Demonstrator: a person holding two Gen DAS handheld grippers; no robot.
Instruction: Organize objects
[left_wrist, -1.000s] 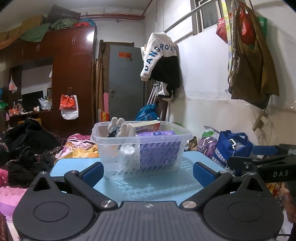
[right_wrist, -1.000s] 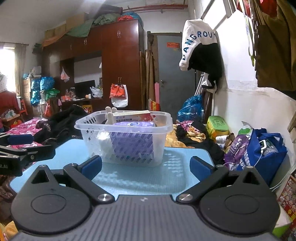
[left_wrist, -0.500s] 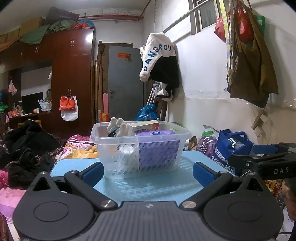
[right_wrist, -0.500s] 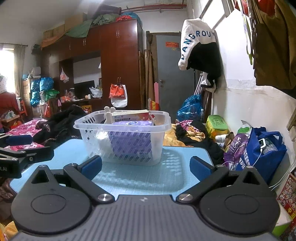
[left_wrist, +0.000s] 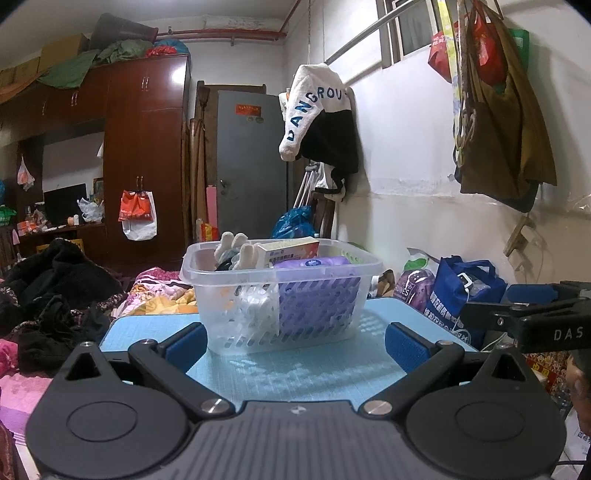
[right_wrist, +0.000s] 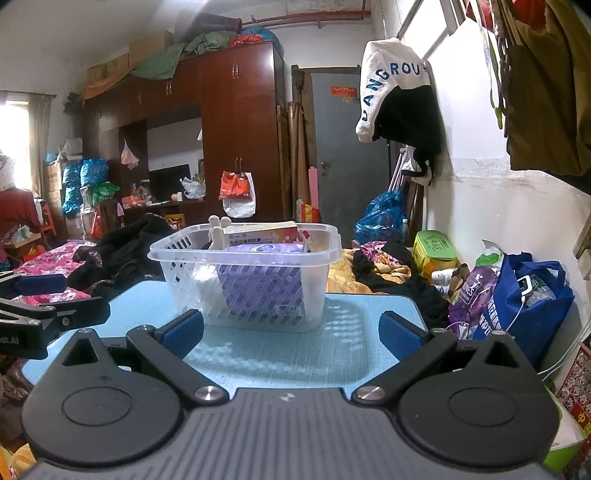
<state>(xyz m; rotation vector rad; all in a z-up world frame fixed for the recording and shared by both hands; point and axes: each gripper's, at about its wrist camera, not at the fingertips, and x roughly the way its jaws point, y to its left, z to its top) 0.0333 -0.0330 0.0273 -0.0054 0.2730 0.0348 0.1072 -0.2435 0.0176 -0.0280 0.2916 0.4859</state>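
On the blue table (left_wrist: 310, 373): one clear plastic basket (left_wrist: 281, 295), standing upright near the far edge. Contents: purple pack (left_wrist: 314, 291) against the front wall; small white box (left_wrist: 288, 251) resting on top of it; pale gloves (left_wrist: 236, 247) at the left end, poking above the rim. Left gripper (left_wrist: 293, 341): jaws spread wide, holding nothing, short of the basket. Right gripper (right_wrist: 291, 330): jaws likewise wide apart, empty, also short of the basket. Blue bag (right_wrist: 524, 295) on the floor to the right.

Around me: brown wardrobe (right_wrist: 236, 133), grey door (left_wrist: 251, 166), white-and-black sweater (left_wrist: 321, 122) hung up, blue bag (right_wrist: 524, 295) on floor.
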